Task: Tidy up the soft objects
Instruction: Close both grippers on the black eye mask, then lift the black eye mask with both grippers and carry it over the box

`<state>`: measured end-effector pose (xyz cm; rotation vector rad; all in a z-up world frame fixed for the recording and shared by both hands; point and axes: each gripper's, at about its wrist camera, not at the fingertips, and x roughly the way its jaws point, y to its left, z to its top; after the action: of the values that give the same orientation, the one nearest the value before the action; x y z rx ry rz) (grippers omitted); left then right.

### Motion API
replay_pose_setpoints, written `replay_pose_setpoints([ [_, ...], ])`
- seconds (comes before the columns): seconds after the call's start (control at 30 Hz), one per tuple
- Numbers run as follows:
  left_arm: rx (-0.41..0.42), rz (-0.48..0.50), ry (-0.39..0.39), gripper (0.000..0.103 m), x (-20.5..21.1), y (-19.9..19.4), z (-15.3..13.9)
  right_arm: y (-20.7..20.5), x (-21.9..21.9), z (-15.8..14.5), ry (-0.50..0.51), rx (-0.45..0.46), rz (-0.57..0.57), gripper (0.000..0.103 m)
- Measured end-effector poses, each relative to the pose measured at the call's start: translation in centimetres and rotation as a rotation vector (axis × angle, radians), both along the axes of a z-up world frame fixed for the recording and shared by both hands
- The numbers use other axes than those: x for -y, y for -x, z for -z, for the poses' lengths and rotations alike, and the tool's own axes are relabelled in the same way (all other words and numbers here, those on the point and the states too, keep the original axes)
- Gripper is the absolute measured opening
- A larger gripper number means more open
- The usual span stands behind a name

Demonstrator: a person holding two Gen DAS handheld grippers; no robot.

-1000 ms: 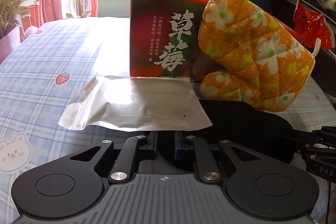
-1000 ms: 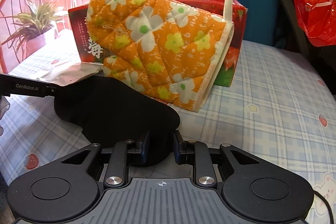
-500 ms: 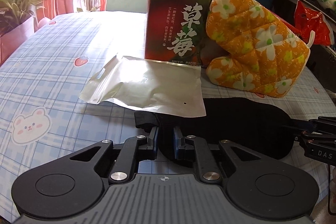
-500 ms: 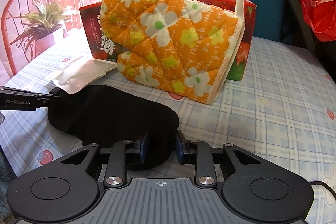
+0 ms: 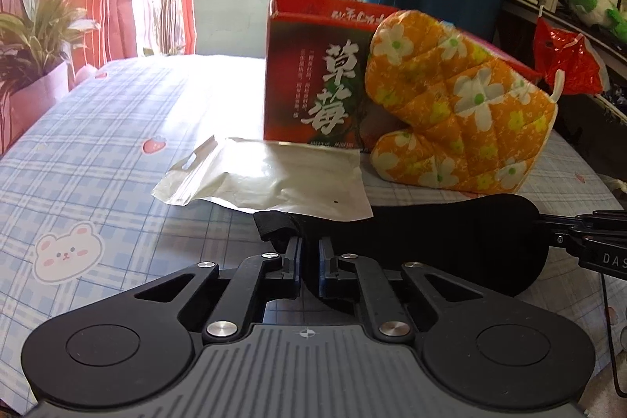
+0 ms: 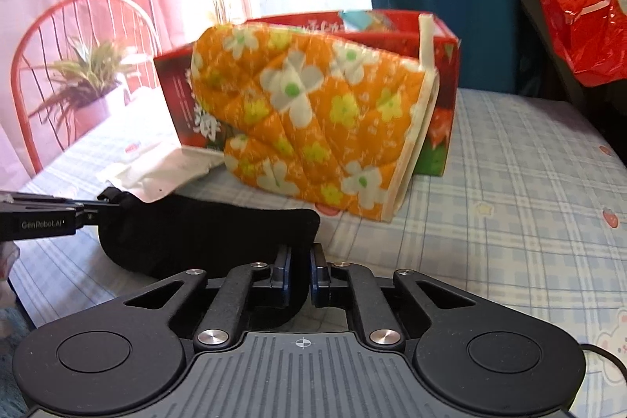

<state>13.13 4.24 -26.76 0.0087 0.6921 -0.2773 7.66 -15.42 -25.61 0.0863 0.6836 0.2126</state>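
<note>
While pinching the black eye mask [image 5: 450, 245], both tongs tight-closed

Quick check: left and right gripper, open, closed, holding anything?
Left gripper: closed on one end of the black eye mask.
Right gripper: closed on the mask's other end.

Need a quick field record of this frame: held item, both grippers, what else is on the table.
held item: black eye mask, stretched between both grippers, one end in each
left gripper: jaws shut on the mask's strap end
right gripper: jaws shut on the mask's other end
oven mitt: orange, floral, leaning against the red box
pouch: silvery, flat on the tablecloth, its near edge over the mask
box contents: cannot tell
</note>
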Motion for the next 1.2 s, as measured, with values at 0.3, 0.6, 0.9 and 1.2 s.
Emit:
replay_pose_setpoints([
  [0.3,0.065,0.026,-0.002,0.006,0.7,1.0,-1.1,0.6,-0.3,-1.2,-0.023,0.038,-0.010,0.007],
  [0.6,0.047,0.030,0.002,0.006,0.6,1.0,-0.8,0.9,-0.4,-1.5,-0.033,0.046,-0.011,0.007],
  [0.9,0.032,0.023,0.014,0.006,0.5,0.6,-0.5,0.8,-0.3,-1.2,-0.042,0.040,0.004,0.007],
  [1.2,0.078,0.026,0.041,0.006,0.3,1.4,-1.8,1.2,-0.2,-2.0,-0.055,0.074,-0.003,0.007],
])
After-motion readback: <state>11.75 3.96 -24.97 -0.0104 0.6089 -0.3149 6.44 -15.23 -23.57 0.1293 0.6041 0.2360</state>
